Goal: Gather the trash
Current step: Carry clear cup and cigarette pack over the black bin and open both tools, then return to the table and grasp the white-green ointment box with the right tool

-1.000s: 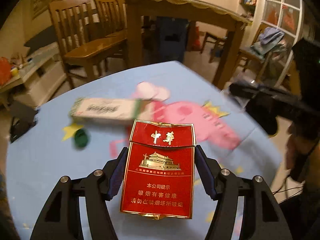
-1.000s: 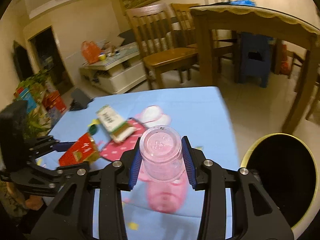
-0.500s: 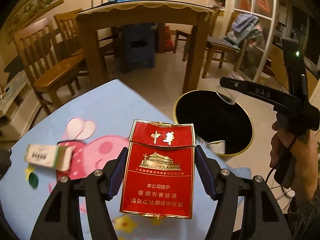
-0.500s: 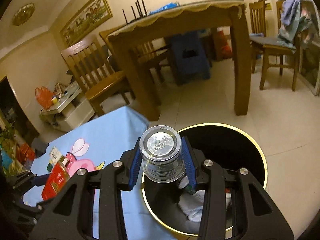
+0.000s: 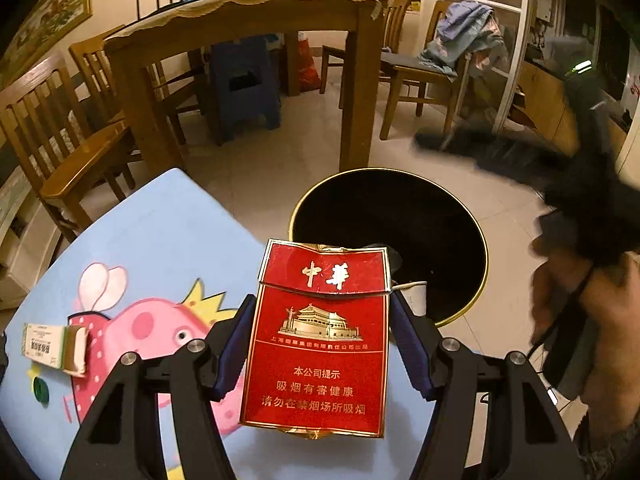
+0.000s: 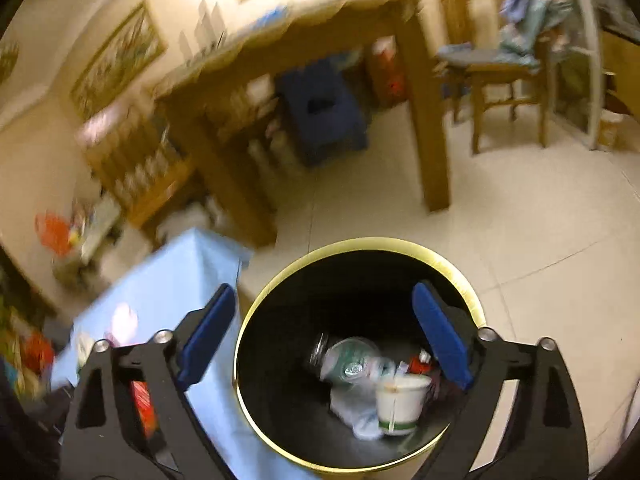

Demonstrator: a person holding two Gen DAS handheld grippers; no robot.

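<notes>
My left gripper (image 5: 320, 308) is shut on a red cigarette pack (image 5: 320, 344), held upright over the table's edge just short of the black bin (image 5: 384, 169). In the right wrist view my right gripper (image 6: 322, 292) hangs above the bin (image 6: 360, 242). Its jaws are opening wide and nothing is between them. A clear plastic cup (image 6: 344, 360) lies on its side inside the bin, beside a white paper cup (image 6: 400, 400) and crumpled white trash. The right wrist view is blurred by motion.
A white and green box (image 5: 52, 346) and a green cap (image 5: 40, 390) lie on the blue cartoon tablecloth (image 5: 160, 232). A hand (image 5: 592, 304) holds the right tool at the right. A wooden dining table (image 5: 248, 12) and chairs stand beyond the bin on tiled floor.
Both grippers swung from over the table to the bin. The right gripper opened and let go of the clear cup, which now lies in the bin. The left still holds the pack.
</notes>
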